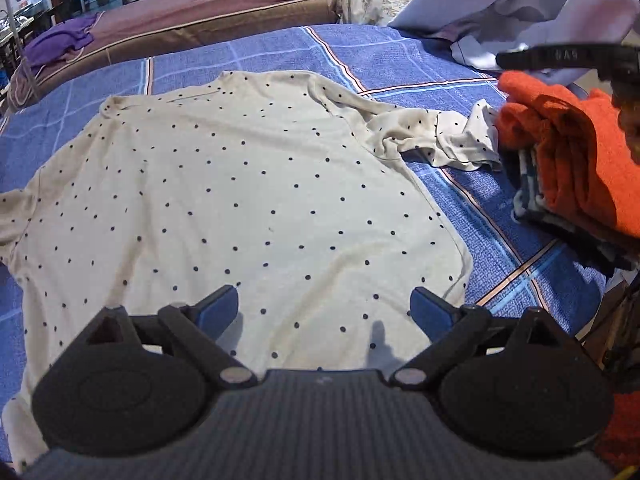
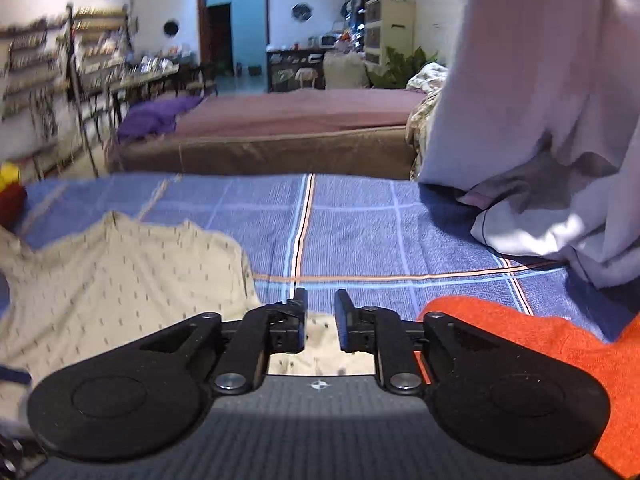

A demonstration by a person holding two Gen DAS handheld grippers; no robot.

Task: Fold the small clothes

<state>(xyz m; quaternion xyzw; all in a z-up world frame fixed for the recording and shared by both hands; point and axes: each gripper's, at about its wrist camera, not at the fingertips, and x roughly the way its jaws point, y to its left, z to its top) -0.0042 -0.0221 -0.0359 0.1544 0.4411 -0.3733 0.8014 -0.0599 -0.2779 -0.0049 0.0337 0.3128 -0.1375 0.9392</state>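
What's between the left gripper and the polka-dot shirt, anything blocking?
Nothing visible. The left gripper hangs open directly over the polka-dot shirt, spread on the blue bedsheet. The orange towel stack sits off to the side.

Black tongs (image 1: 324,306) with blue pads (image 1: 218,308), silver pivot screws, ribbed grey body

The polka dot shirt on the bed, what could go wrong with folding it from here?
1. The shirt has one sleeve bunched near the orange towel; folding now may trap the wrinkles.
2. A grab at that sleeve could snag the towel too.
3. The left tool hangs open above the hem, holding nothing.
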